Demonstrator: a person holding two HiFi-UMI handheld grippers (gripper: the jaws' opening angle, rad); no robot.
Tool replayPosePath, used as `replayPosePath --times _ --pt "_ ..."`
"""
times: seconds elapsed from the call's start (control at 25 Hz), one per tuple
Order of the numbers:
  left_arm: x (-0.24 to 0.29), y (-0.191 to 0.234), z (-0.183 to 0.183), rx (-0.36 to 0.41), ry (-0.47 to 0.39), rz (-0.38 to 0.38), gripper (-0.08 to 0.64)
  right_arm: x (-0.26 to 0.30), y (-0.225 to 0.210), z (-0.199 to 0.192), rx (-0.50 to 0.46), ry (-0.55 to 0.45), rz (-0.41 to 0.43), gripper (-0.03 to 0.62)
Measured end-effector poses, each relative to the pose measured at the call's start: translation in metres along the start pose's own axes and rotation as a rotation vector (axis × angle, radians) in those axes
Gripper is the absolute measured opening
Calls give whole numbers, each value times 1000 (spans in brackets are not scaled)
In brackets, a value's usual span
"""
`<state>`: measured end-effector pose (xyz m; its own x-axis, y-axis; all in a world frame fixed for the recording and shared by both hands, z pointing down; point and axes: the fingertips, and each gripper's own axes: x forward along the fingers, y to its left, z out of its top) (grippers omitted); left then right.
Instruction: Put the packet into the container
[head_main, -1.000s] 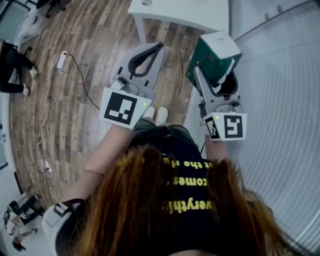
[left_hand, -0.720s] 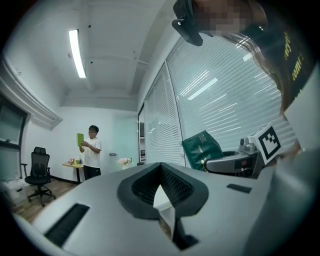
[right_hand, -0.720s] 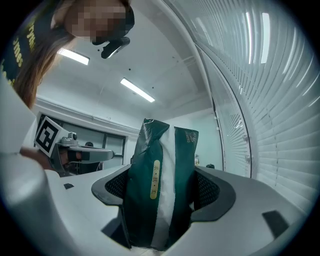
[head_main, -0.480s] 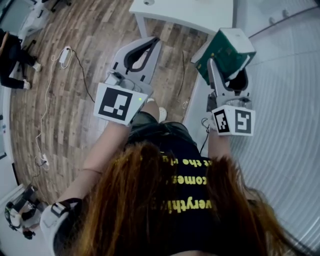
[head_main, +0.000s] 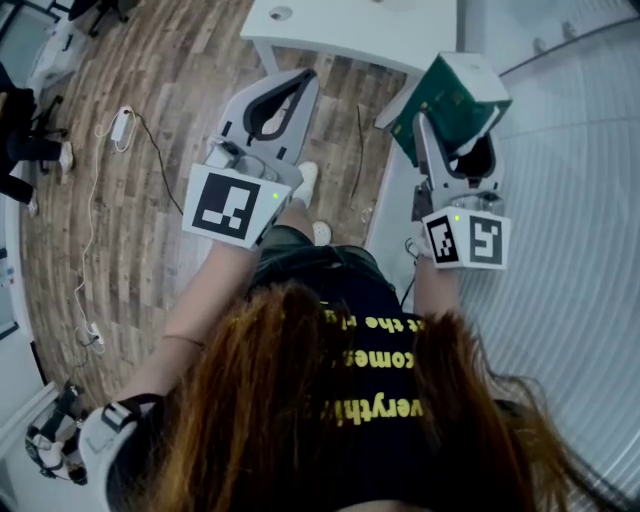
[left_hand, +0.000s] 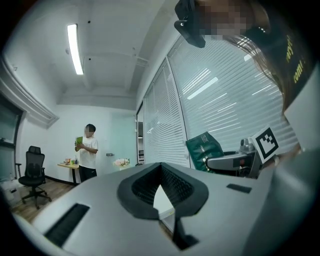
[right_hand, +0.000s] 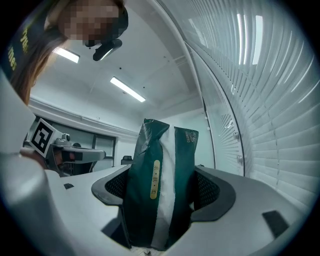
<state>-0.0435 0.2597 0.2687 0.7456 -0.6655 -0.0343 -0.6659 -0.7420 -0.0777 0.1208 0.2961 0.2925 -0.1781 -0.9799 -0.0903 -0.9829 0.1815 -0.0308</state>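
The packet (head_main: 452, 95) is dark green with white sides. My right gripper (head_main: 455, 132) is shut on it and holds it upright in the air, near the window blinds. In the right gripper view the packet (right_hand: 159, 180) fills the gap between the jaws of the right gripper (right_hand: 162, 205). My left gripper (head_main: 290, 92) hangs over the wooden floor, shut, with its tips touching and nothing between them. From the left gripper view, the left gripper (left_hand: 161, 172) is shut and the packet (left_hand: 204, 147) shows off to the right. No container is in view.
A white table (head_main: 360, 28) stands ahead at the top of the head view. Window blinds (head_main: 570, 200) run along the right. Cables (head_main: 95, 200) lie on the wooden floor at left. Far off stand a person (left_hand: 87, 152), a small table and an office chair (left_hand: 32, 172).
Both grippers have shifted a little up and ahead, the right one further right with the packet still in it. The person's foot has stepped forward below the left gripper.
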Motion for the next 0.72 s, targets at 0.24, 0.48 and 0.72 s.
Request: replayPosePath --times 0.24,0.48,0.72 --pt "37 36 -5 -16 -4 1 2 47 -9 -8 -1 25 11 360" --pt "79 94 -7 -33 -17 -4 2 115 -12 -6 -17 33 14 360" --pt "121 137 -9 -36 -28 -35 2 169 -26 -1 -36 24 -21 360"
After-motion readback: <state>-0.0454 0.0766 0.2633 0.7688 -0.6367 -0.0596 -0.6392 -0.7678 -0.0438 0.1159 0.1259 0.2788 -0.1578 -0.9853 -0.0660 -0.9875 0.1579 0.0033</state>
